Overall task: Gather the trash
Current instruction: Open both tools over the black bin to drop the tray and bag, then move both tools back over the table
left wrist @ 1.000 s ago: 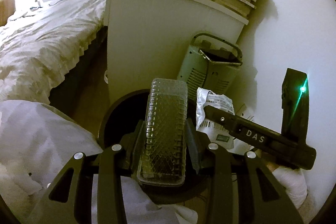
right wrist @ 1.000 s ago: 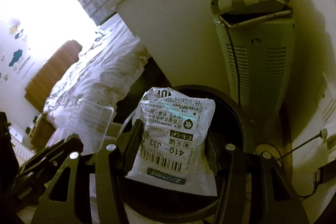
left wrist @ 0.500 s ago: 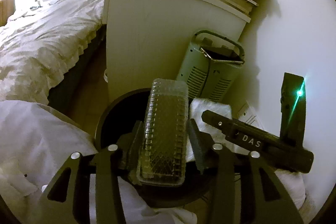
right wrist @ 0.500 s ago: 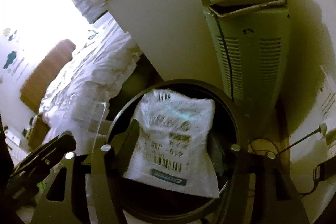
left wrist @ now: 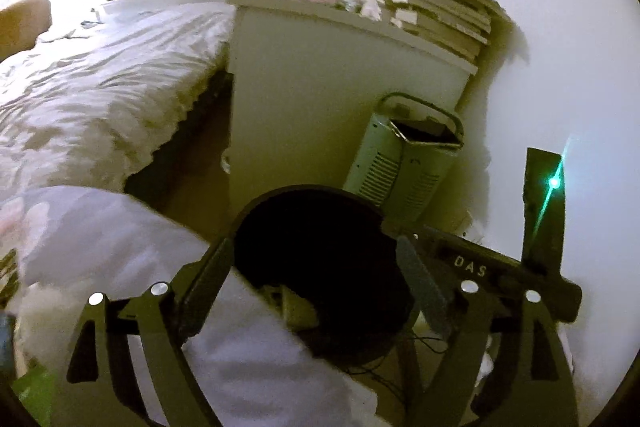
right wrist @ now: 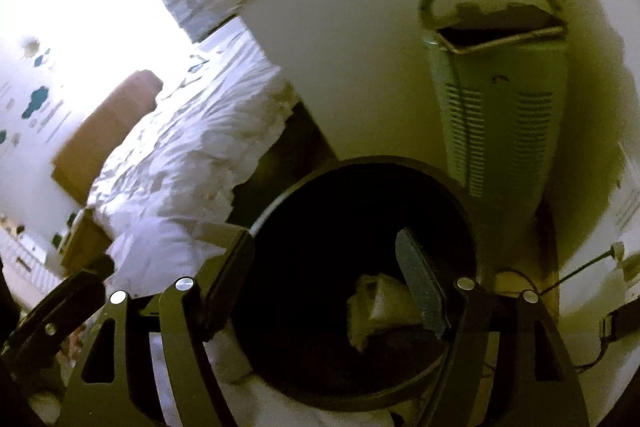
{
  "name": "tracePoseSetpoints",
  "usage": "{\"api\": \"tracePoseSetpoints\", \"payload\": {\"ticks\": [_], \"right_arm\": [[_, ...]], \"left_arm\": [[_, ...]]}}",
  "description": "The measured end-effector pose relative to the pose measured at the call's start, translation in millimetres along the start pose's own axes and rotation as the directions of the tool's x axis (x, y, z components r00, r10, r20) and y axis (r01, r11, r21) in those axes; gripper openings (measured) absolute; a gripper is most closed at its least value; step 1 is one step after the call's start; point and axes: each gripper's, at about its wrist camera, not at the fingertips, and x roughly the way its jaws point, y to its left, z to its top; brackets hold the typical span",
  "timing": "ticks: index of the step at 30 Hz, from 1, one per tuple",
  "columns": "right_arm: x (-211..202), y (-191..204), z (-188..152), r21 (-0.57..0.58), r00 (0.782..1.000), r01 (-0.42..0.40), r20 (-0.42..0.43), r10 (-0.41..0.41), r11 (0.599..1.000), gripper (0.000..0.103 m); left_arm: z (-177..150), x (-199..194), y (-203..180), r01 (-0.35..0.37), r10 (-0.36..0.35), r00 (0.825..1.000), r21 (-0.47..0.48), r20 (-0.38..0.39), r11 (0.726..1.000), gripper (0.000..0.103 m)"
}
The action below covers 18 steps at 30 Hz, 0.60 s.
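Both the left gripper (left wrist: 316,267) and right gripper (right wrist: 324,267) hang with jaws spread and empty over the round black bin (right wrist: 360,187) at lower centre, where pale trash (right wrist: 378,303) already lies inside, so this drop looks done.

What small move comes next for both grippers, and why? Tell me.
Probably lift both clear of the black bin. The left gripper and right gripper are open and empty over its mouth, and pale trash lies inside, so the drop looks done.
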Motion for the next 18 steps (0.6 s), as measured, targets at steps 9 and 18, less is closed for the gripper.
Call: {"api": "tracePoseSetpoints", "payload": {"ticks": [9,18], "right_arm": [[7,99,-15,-0.168,0.986,-0.155,-0.085,0.142,0.974,0.077],[41,234,-50,-0.360,0.938,-0.312,-0.264,0.225,0.879,0.077]], "left_arm": [[-36,-101,96,-0.184,0.196,0.978,-0.144,0.072,0.972,0.084],[-92,-170,209,-0.424,0.441,0.897,-0.289,-0.006,0.858,0.084]]}}
